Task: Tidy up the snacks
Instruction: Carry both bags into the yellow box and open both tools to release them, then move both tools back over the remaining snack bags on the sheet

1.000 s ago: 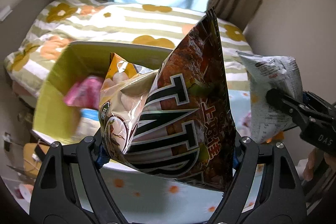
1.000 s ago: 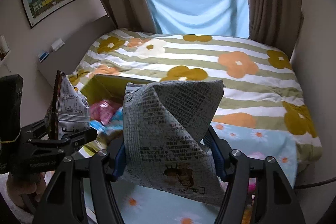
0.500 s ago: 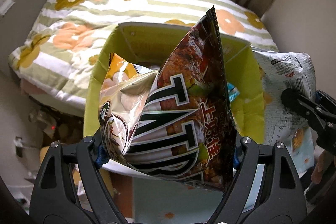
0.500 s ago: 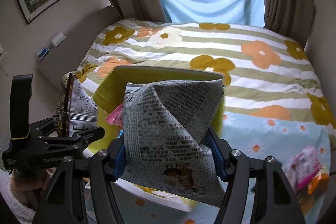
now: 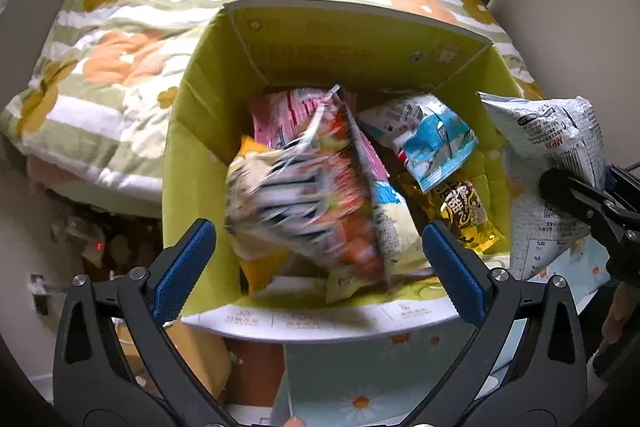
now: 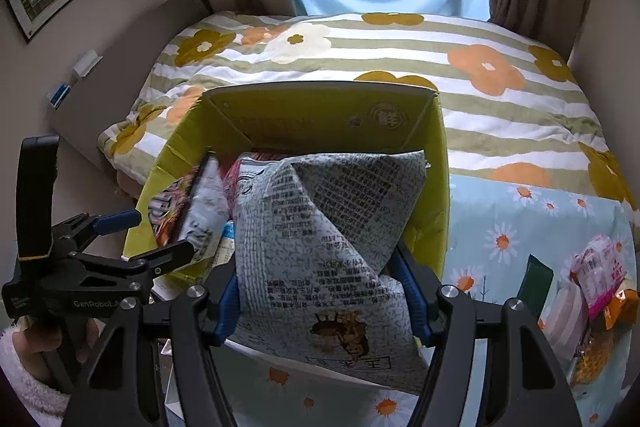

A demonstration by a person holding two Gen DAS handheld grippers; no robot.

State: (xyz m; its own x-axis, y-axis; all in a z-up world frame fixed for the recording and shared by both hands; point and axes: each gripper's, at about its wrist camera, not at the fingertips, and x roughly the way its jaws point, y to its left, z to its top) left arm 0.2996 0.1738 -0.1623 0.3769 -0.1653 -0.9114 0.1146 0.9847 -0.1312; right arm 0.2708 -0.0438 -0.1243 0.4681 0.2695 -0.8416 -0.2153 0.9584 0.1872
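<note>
The left gripper (image 5: 318,259) has its jaws opening wide, and two blurred snack bags (image 5: 304,195) drop free between them into the green box (image 5: 192,131). The right gripper (image 6: 320,289) is clamped on one grey bag (image 6: 320,247) above that box. Inside lie about four more packets (image 5: 432,139). Three packets (image 6: 592,279) remain on the bed (image 6: 520,219).

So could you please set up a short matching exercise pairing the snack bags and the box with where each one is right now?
Things:
1. red bag
2. grey printed bag
3. blue and white packet
4. pink packet

Places:
a. lying inside the green box
b. on the bed outside it
c. dropping between opening jaws
d. clamped in the right gripper

Pairs: 1-c, 2-d, 3-a, 4-b
</note>
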